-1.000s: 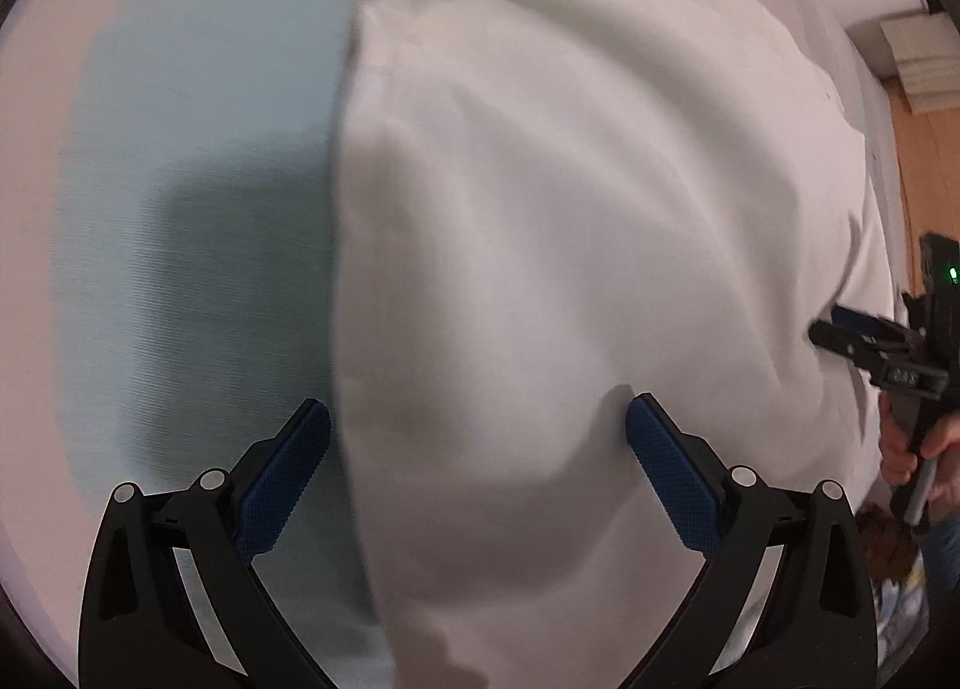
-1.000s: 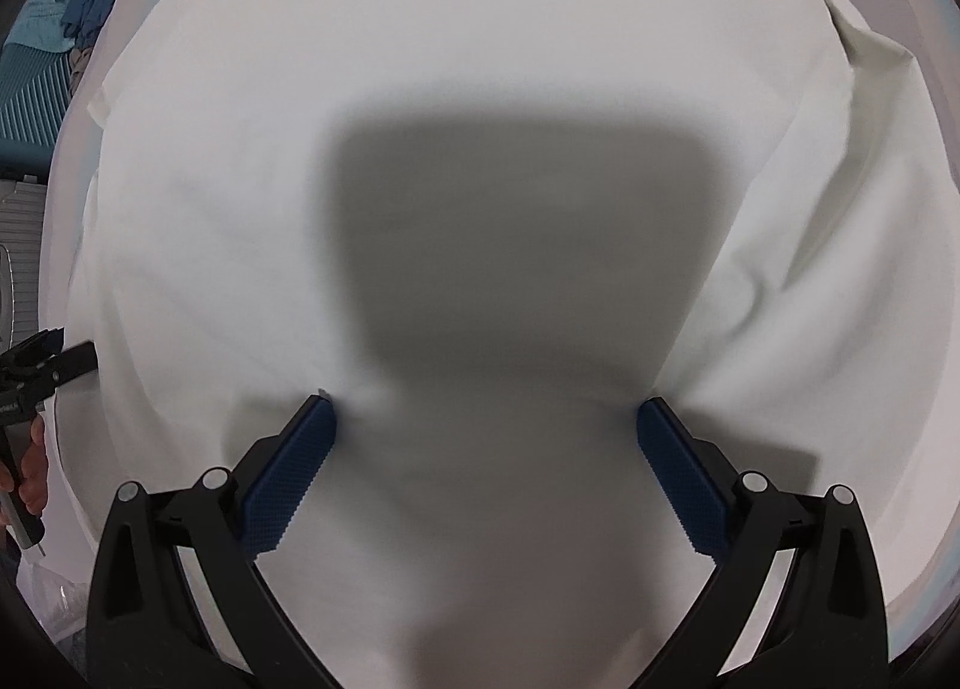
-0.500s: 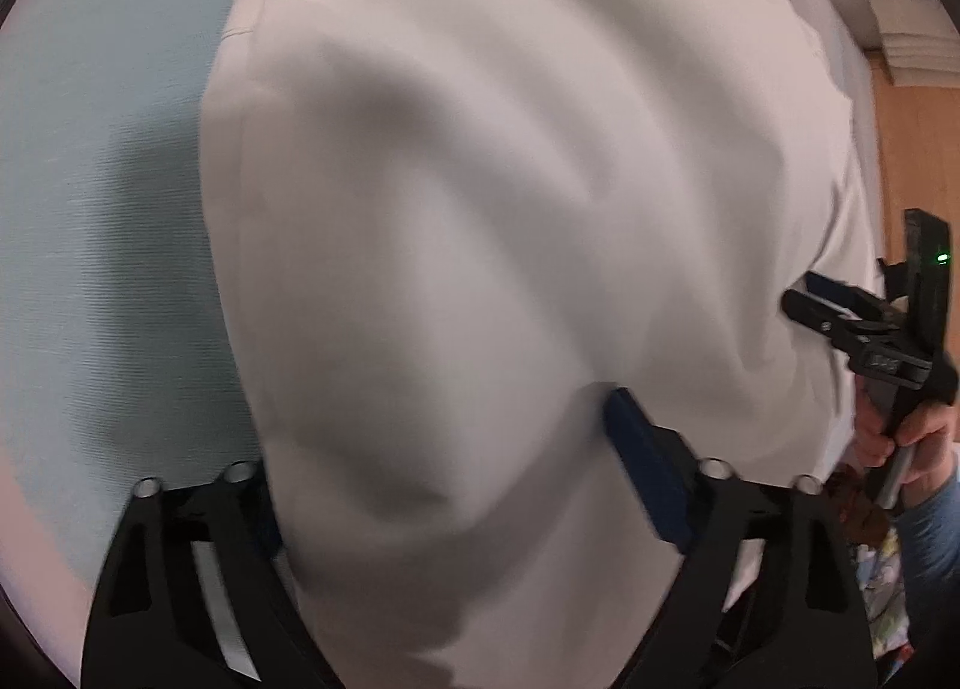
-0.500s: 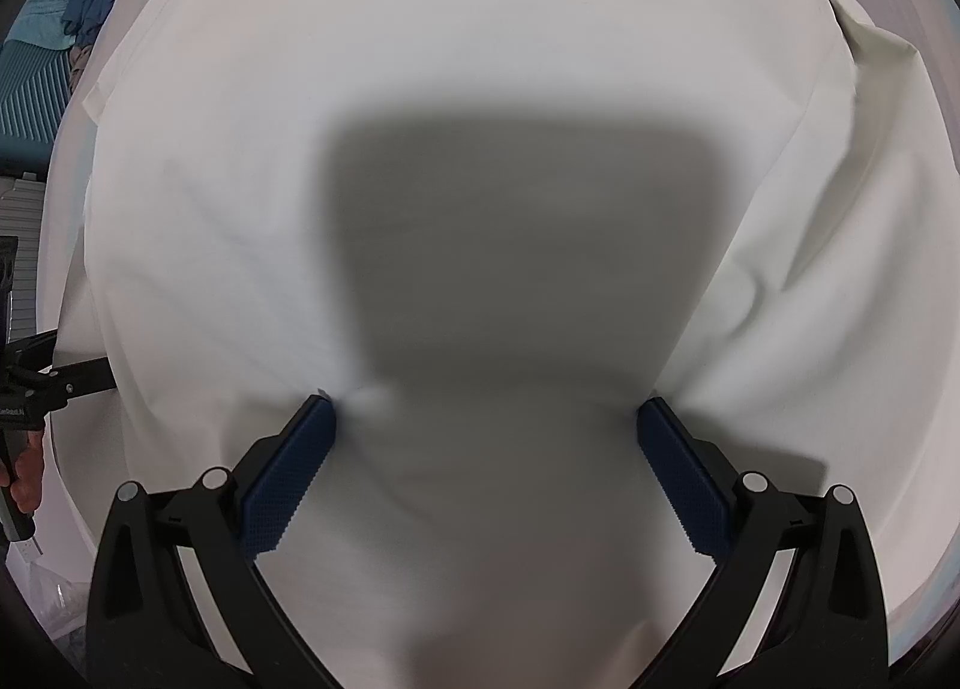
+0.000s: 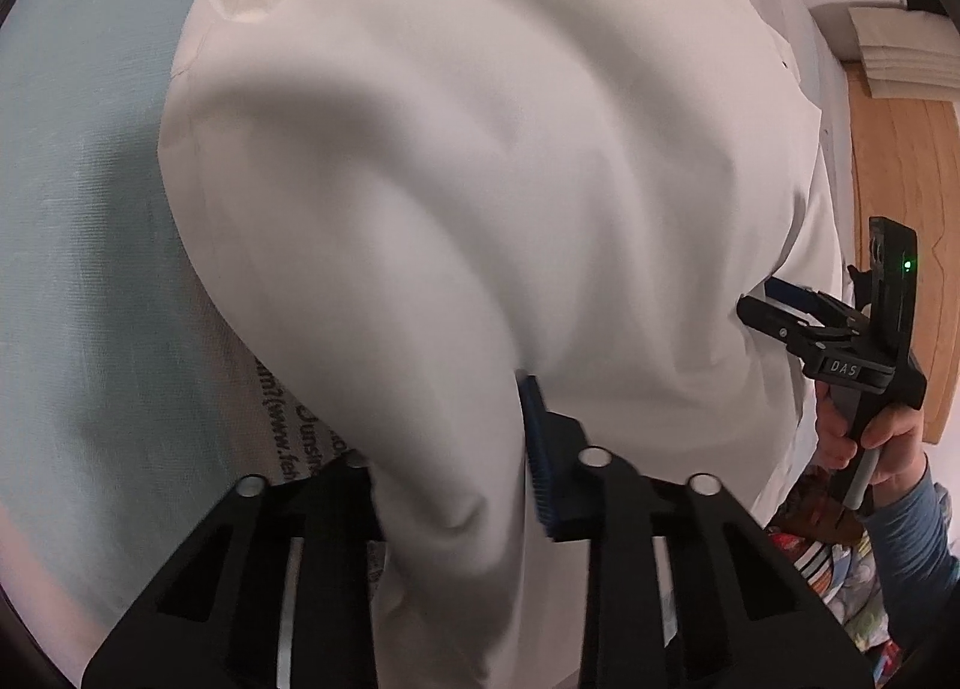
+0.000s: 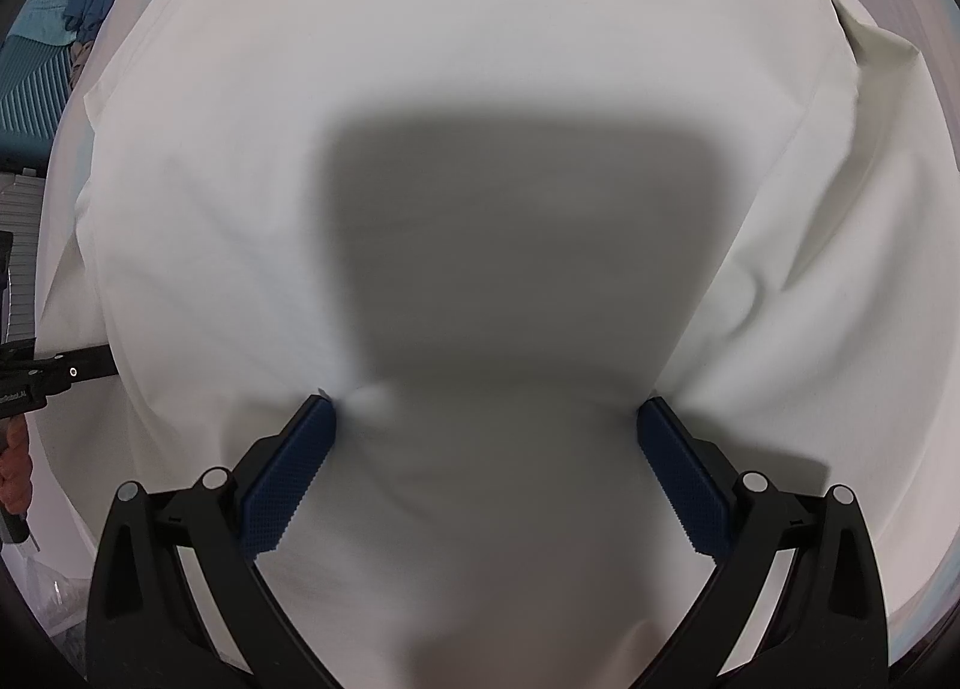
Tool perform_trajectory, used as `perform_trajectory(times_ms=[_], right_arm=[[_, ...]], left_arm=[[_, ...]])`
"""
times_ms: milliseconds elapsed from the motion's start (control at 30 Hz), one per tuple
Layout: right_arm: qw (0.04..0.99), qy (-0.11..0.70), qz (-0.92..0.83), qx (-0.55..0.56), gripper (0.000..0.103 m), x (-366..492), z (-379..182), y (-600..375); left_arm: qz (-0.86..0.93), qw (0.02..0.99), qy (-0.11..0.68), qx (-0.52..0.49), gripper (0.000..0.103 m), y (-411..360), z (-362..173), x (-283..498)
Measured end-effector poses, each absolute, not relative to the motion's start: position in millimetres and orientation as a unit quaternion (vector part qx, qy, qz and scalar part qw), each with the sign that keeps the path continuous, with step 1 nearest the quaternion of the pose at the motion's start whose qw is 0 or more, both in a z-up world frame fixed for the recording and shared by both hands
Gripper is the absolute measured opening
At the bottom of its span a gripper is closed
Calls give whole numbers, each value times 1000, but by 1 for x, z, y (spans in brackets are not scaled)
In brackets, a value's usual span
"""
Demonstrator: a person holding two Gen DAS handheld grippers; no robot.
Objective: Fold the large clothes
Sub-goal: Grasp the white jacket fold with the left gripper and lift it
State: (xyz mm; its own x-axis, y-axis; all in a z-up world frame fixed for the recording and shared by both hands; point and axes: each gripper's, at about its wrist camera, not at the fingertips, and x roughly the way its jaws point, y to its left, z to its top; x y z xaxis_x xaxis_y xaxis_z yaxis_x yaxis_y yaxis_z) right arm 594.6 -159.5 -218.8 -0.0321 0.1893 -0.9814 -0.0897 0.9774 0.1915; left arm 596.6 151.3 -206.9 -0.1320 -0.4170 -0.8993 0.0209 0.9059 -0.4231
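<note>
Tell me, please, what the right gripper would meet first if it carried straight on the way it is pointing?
Most likely the white garment: the right gripper points down at it with jaws spread wide, the cloth filling the view ahead. Its tips look already on the fabric, though depth is uncertain.

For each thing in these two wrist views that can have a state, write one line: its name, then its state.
White garment: spread over the pale blue surface, one fold bunched up between the left jaws.
Left gripper: jaws closing, fabric between them.
Right gripper: jaws wide open, tips pressed down on the garment, gripping nothing.
Green light on the right gripper's body: lit.
</note>
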Motion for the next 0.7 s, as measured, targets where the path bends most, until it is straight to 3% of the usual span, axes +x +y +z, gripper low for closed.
perform_trajectory(times_ms=[167,700], right_arm=[[693,712,103,37,97,600,-218,-163],[703,703,103,34,97,595,-227,-162]], left_arm=[[-157,656,726,-136,14,140,-191,591],[-160,681,703,-131,12,119,-124,590]])
